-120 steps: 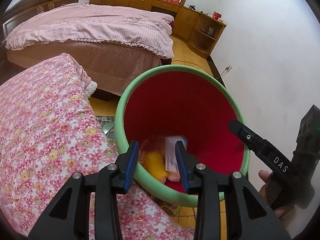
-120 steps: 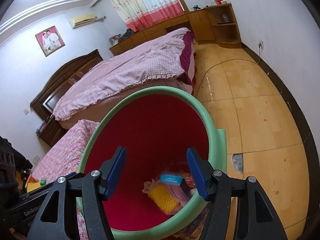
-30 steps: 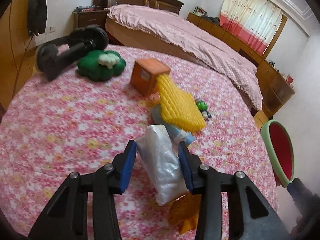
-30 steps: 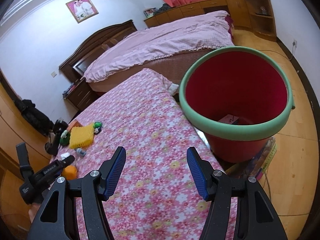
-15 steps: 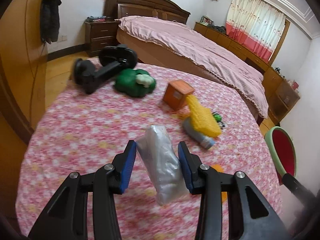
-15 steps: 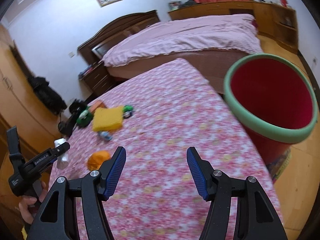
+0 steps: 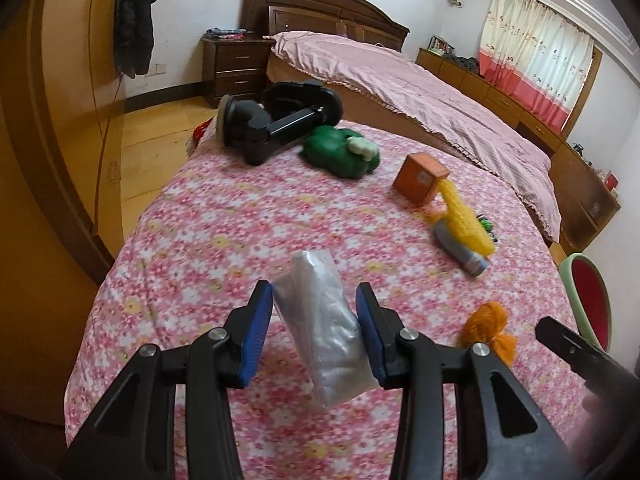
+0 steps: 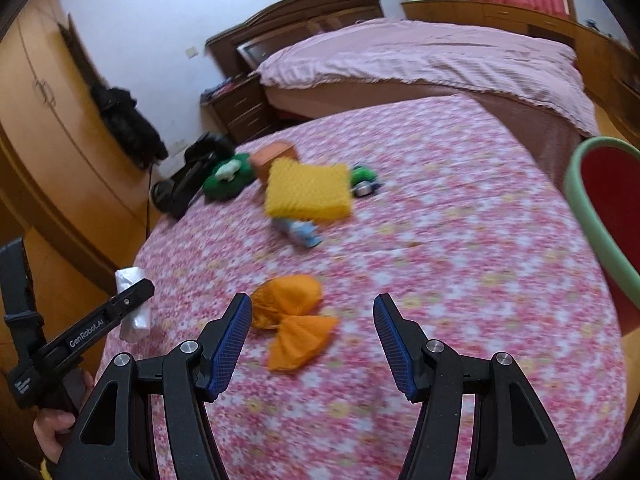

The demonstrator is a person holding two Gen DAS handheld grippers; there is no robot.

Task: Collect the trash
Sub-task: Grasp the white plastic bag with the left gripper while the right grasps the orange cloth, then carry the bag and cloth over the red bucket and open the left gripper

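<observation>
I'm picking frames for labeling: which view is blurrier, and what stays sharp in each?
Right wrist view: motion blur smears the yellow sponge and flowered cloth; its own tongs stay crisp. Left wrist view: milder blur on the cloth; the plastic bag is fairly sharp. Both bend straight edges at the rims.

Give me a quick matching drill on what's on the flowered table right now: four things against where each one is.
Things:
1. silver packet
2. orange wrapper
3. yellow sponge
4. red bin

Places:
A. beside the table's edge
B. lying on a small bottle
C. clamped in the left gripper
D. on the cloth, just ahead of the open right gripper

Pairs: 1-C, 2-D, 3-B, 4-A
</observation>
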